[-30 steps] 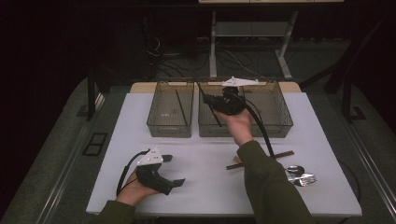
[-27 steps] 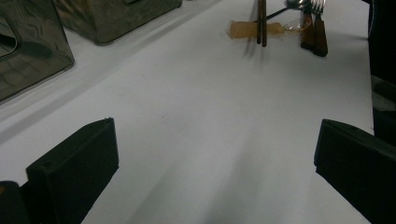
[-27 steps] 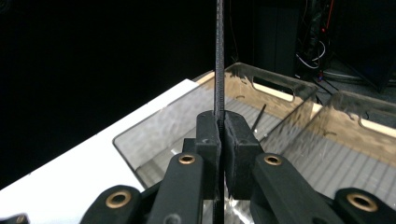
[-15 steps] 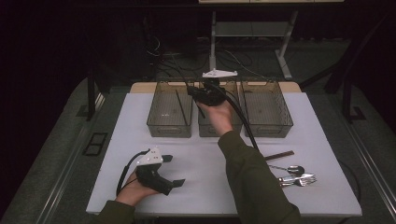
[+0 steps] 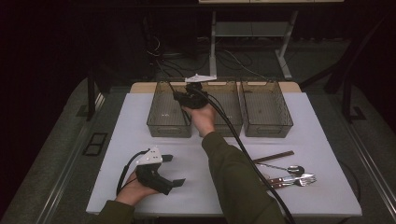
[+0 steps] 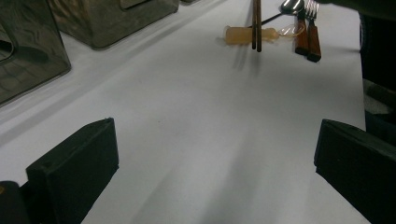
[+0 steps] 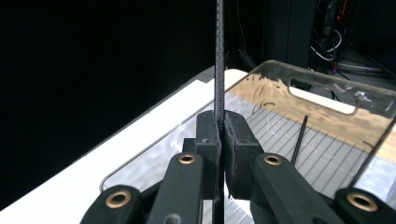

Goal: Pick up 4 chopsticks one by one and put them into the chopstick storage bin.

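One black chopstick (image 7: 219, 56), upright lengthwise.

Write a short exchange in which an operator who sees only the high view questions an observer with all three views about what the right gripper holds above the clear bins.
Operator: Is the right gripper gripping anything over the left bin?
Observer: Yes. In the right gripper view its jaws are shut on a thin black stick that stands up between them.
Operator: Is that bin empty?
Observer: No. A second black stick lies on its ribbed floor.
Operator: And the left gripper?
Observer: The left gripper view shows its jaws wide apart, with bare white table between them.
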